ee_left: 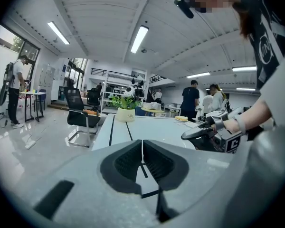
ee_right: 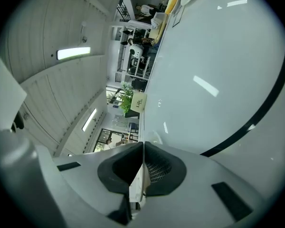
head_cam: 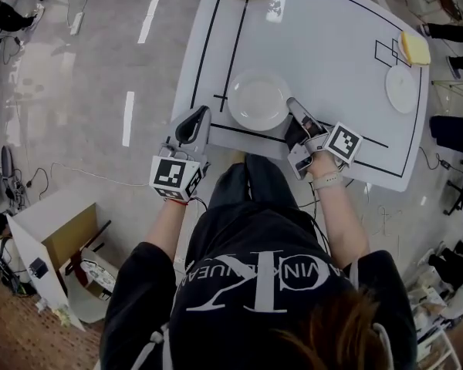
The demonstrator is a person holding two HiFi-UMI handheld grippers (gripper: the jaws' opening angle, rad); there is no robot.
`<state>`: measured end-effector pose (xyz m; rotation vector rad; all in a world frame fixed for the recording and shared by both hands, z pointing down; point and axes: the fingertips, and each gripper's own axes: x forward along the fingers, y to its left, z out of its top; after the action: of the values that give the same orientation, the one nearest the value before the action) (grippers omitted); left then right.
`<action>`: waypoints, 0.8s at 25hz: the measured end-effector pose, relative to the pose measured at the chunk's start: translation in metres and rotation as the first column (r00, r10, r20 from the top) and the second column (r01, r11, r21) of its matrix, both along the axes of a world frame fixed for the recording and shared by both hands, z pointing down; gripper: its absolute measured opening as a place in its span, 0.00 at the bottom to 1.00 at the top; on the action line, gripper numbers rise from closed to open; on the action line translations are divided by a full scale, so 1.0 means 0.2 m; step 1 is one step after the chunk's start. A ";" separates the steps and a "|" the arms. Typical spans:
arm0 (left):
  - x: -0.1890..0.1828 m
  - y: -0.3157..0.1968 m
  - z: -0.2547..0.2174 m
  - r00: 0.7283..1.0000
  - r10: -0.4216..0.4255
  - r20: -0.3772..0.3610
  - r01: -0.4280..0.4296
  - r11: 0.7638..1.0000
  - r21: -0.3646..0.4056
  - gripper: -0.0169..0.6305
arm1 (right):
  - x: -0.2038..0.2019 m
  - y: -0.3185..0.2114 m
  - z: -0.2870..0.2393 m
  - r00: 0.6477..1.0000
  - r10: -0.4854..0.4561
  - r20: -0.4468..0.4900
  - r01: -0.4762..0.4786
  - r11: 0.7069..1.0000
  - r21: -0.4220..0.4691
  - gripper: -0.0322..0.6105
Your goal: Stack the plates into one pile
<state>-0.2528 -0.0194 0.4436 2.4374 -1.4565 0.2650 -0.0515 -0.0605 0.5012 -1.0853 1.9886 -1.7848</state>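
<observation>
The large plate [head_cam: 258, 100] lies flat on the white table [head_cam: 332, 45], close to its near edge and in front of the person. The small plate [head_cam: 402, 89] lies well apart from it, by the right edge, with a yellow block [head_cam: 415, 48] just beyond it. The plates are not yet piled.

The right gripper [head_cam: 292, 102] points at the large plate with its tip just beside the right rim; whether it touches cannot be told. Its own view shows the jaws pressed together at the tips. A pale sliver shows in the hollow behind them, but nothing is plainly pinched. The left gripper [head_cam: 204, 111] sits at the near left corner of the table, left of the large plate. Its jaws are likewise closed and empty.

The steadier pile is likely the small plate on the large one, so the large plate is best left where it is. The right gripper should probably open first and reach across to the small plate. It should take the near rim, away from the yellow block. A shallow bite on the rim is enough. The plate then wants lifting clear, carrying level and lowering centred on the large plate before letting go. The left gripper could rest against the large plate's left rim to stop it sliding.
</observation>
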 end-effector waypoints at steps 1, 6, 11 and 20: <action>-0.01 0.00 0.00 1.000 0.004 -0.002 -0.004 1.000 -0.001 0.05 | 0.01 0.00 0.01 1.000 0.002 -0.021 -0.002 1.000 0.003 0.07; 0.00 0.00 0.01 0.999 0.031 -0.008 -0.031 1.000 -0.005 0.05 | 0.00 0.00 0.03 0.993 -0.023 -0.114 0.023 1.000 -0.003 0.07; 0.01 -0.01 0.01 0.998 0.054 -0.016 -0.054 0.999 -0.001 0.04 | -0.08 -0.03 -0.02 0.993 -0.041 -0.115 0.045 0.999 0.029 0.07; 0.01 -0.01 0.00 0.997 0.067 -0.030 -0.067 0.998 0.001 0.04 | -0.07 -0.03 -0.01 0.927 -0.101 -0.361 0.127 0.991 0.049 0.09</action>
<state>-0.2506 -0.0213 0.4435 2.4824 -1.3639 0.2410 -0.0650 -0.0674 0.5000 -1.3796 2.3487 -1.6472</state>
